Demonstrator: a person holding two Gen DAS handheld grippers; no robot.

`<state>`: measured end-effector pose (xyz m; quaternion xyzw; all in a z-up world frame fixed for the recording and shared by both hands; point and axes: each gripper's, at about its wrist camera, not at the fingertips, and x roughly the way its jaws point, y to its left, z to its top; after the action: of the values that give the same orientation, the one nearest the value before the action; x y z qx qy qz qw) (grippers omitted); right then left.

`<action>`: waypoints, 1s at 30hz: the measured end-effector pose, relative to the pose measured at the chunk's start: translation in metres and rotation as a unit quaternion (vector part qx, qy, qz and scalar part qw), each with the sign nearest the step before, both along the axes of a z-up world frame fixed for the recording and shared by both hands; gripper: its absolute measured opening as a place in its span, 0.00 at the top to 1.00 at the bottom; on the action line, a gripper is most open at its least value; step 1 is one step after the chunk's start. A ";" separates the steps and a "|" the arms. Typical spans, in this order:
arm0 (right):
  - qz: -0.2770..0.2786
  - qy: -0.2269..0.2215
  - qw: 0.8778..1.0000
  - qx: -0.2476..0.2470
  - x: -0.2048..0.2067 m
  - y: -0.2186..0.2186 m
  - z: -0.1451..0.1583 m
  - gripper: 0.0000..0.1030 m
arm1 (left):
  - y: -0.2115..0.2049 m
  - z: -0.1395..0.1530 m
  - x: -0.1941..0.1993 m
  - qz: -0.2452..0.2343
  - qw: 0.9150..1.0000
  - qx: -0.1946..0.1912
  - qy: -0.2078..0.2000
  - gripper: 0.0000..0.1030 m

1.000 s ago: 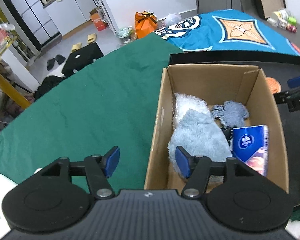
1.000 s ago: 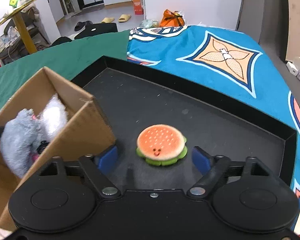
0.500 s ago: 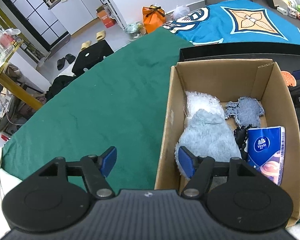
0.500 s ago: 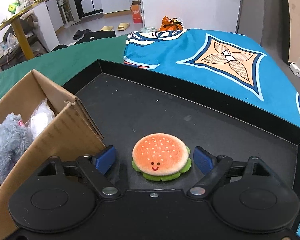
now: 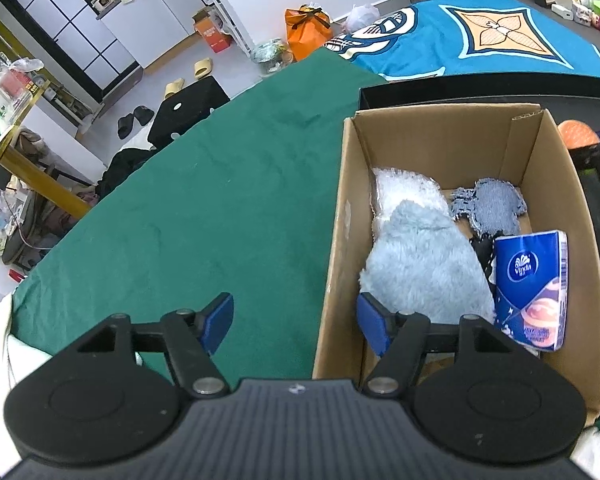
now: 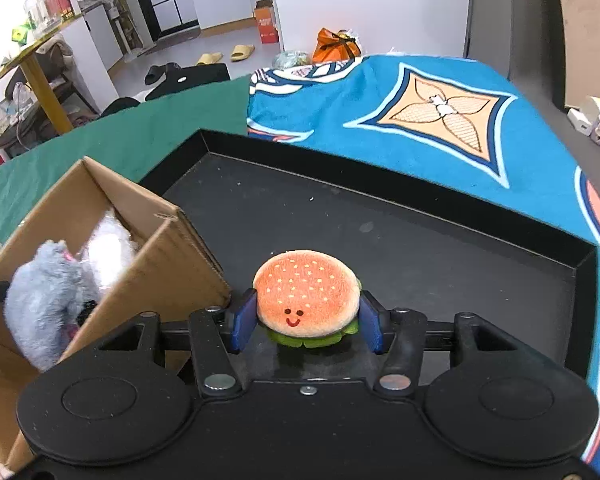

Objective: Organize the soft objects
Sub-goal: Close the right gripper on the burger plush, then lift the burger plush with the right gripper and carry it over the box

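A burger plush with a smiley face lies on the black tray, beside the cardboard box. My right gripper is closing on it, and both blue pads touch the bun's sides. The plush's edge also shows past the box in the left wrist view. Inside the box lie a grey-blue fluffy plush, a white fluffy piece, a blue knitted cloth and a tissue pack. My left gripper is open and straddles the box's left wall, holding nothing.
A green cloth covers the table left of the box, and a blue patterned cloth lies beyond the tray. The tray's raised rim rings the burger. Floor clutter and furniture stand far behind.
The right jaws have closed from wide apart onto the burger plush, which now sits closer between the pads. The left gripper has barely shifted and stays open.
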<state>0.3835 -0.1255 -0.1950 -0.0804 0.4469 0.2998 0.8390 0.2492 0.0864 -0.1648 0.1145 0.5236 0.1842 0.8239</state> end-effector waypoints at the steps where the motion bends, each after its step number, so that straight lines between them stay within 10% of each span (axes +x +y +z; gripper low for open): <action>1: 0.000 -0.001 1.000 0.000 -0.002 -0.001 0.003 0.49 | 0.000 0.000 0.000 0.000 1.000 0.000 0.000 0.35; 30: 0.023 -0.046 0.997 0.062 -0.039 0.017 0.068 0.49 | 0.003 0.006 -0.031 0.002 0.999 -0.039 -0.027 0.38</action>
<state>0.3445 -0.1082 -0.1273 -0.0524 0.3865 0.3418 0.8550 0.2186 0.0889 -0.1589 0.0762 0.5083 0.1688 0.8410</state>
